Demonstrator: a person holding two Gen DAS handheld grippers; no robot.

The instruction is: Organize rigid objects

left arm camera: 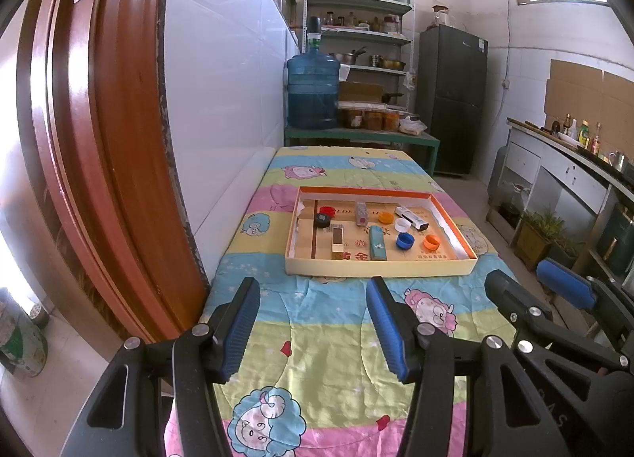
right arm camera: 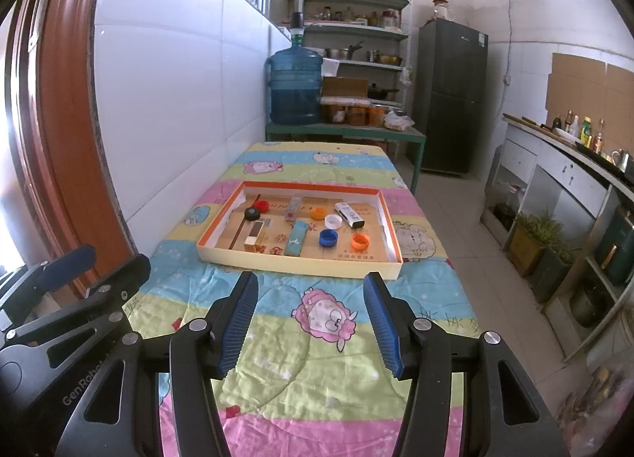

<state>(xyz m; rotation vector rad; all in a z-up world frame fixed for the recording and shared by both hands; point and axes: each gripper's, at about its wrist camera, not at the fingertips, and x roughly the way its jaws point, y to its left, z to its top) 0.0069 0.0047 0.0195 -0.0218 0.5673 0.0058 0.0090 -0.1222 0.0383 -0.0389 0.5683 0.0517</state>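
Both claws hover over a table covered with a striped cartoon-sheep cloth [left arm camera: 337, 358]. The left claw [left arm camera: 313, 322] stands open with nothing between its blue pads; the right claw [right arm camera: 311, 318] is open too and empty. Ahead of both, past the fingertips, lies a shallow cardboard tray [left arm camera: 376, 268] with an orange inner rim. It holds a red cap [left arm camera: 327, 210], a black cap [left arm camera: 323, 220], a white cap [left arm camera: 402, 224], a blue cap [left arm camera: 405, 241], two orange caps [left arm camera: 432, 242], and several small boxes [left arm camera: 379, 245].

Beyond the tray, at the table's far end, a green bench carries a big blue water jug [left arm camera: 313, 92]. Behind it are shelves [left arm camera: 360, 33] of pots and jars, and a dark fridge [left arm camera: 451, 100]. A brown door frame [left arm camera: 99, 140] fills the left claw's left side, beside a white tiled wall. To the right of the right claw runs a counter [right arm camera: 562, 155] with bottles.
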